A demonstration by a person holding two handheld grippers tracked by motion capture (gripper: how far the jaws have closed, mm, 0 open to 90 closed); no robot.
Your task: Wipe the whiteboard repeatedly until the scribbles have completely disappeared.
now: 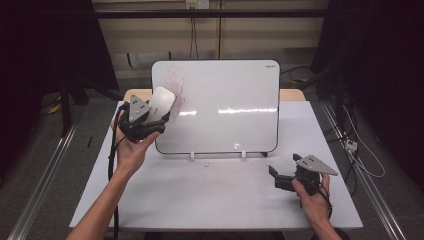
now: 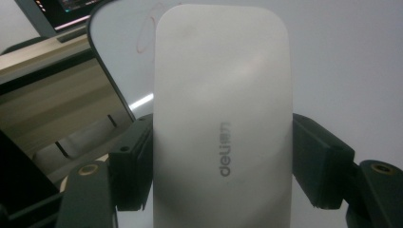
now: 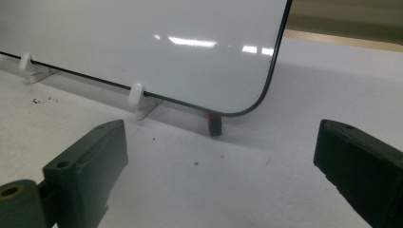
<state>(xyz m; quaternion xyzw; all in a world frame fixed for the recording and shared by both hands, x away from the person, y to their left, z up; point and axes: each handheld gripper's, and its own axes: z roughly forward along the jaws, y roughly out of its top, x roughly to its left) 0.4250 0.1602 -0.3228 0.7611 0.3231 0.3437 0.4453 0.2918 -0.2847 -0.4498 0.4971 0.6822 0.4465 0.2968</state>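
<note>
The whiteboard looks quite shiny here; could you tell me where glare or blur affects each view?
High view: a streak of glare crosses the whiteboard, surroundings dark. Left gripper view: the eraser in the left gripper looks soft, washed out. Right gripper view: bright reflections near the board's top; the right gripper jaws slightly blurred.

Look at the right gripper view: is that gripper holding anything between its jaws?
No. The right gripper has its jaws wide apart with only bare table between them.
</note>
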